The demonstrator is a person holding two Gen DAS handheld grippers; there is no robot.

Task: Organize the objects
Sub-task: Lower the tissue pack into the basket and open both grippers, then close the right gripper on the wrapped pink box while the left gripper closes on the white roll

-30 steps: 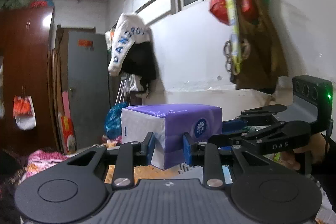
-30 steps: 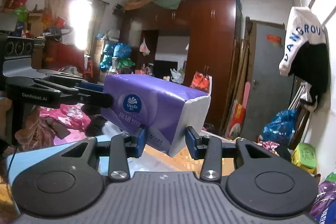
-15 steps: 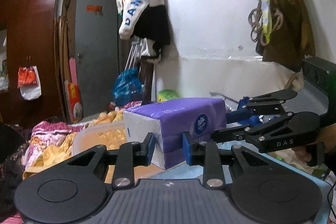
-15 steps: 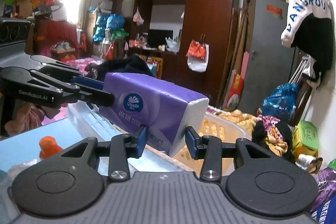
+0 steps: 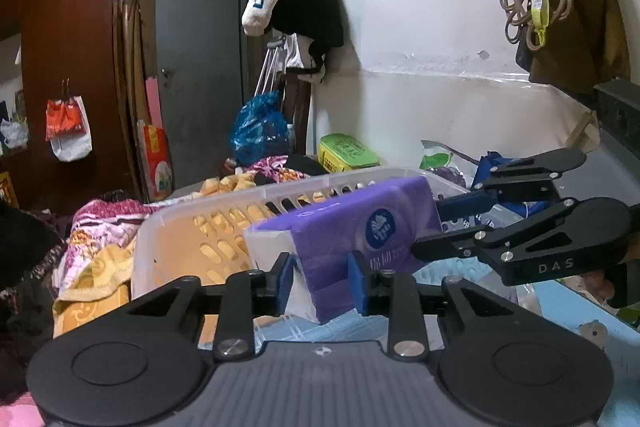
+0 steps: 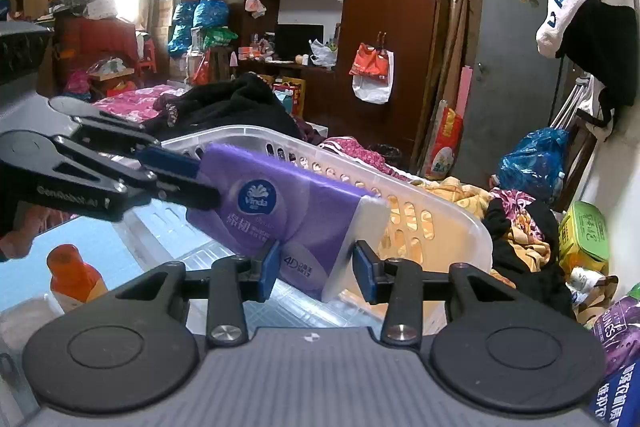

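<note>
The left gripper (image 5: pixel 322 281) is pointing forward and a little downward, its two blue pads (image 5: pixel 286 281) pressing on one end of a purple tissue pack (image 5: pixel 360 227). The right gripper (image 6: pixel 316 273) is tilting down likewise, its pads clamping the opposite end of the same pack. Each is reaching in from the side in the other's view, so the two are facing each other across the pack.

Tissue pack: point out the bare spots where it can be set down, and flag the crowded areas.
The tissue pack hangs over the clear slotted basket; the floor seen beneath it looks bare. The blue tabletop is free between the basket and the orange-capped bottle. It is crowded beyond the far rim: heaped clothes, green box, blue bag.
</note>
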